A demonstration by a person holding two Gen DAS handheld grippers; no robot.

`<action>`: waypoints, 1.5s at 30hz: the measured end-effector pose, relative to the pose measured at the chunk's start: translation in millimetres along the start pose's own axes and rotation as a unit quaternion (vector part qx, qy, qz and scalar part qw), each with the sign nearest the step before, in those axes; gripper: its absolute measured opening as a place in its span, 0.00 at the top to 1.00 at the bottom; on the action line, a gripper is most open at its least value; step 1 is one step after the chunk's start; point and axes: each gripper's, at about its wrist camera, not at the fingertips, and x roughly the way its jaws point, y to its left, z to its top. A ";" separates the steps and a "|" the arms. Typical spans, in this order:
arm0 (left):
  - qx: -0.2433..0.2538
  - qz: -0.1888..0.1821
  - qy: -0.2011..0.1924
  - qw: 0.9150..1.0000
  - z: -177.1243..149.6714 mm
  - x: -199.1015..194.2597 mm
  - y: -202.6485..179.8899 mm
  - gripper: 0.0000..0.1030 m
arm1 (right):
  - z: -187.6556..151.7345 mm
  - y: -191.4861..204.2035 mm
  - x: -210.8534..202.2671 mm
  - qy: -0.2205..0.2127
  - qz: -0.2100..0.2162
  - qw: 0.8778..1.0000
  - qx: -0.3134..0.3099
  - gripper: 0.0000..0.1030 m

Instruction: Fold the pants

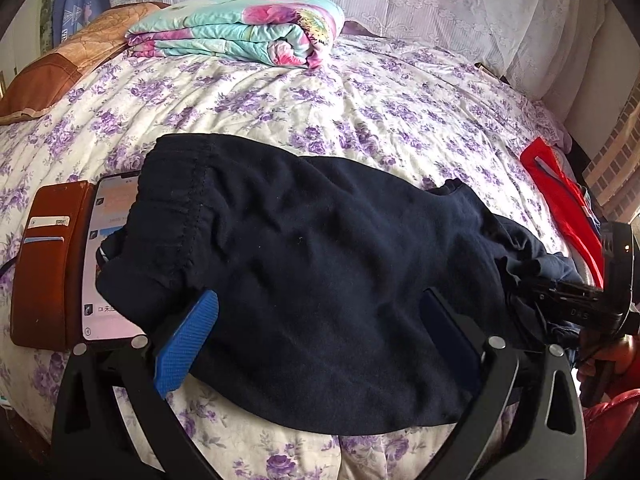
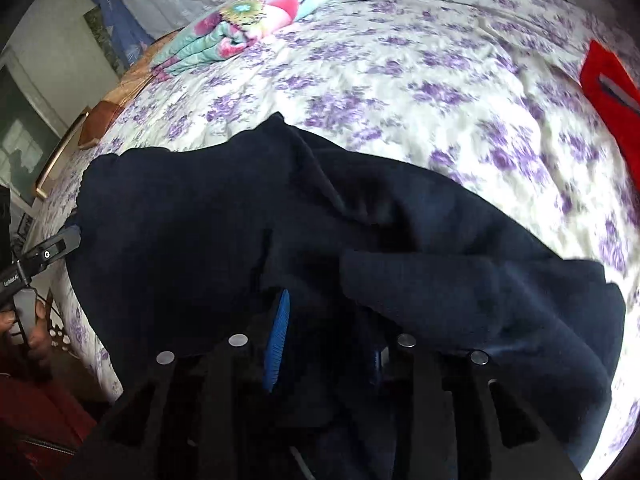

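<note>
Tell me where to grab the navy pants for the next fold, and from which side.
Judging from the left wrist view, take the navy pants at the gathered waistband, the thickest, firmest edge. Come in from the phone side, low along the bedspread, since that end lies flat and exposed.

Both wrist cameras look steeply down, close over the dark pants (image 1: 312, 264) on the bed (image 1: 360, 92), sharing them and the folded quilt (image 2: 256, 20).
</note>
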 end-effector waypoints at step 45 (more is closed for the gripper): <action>-0.211 -0.045 -0.058 0.975 6.6 4.2 111.5 0.05 | -24.5 27.0 3.0 -0.032 -0.025 0.993 -0.111 0.03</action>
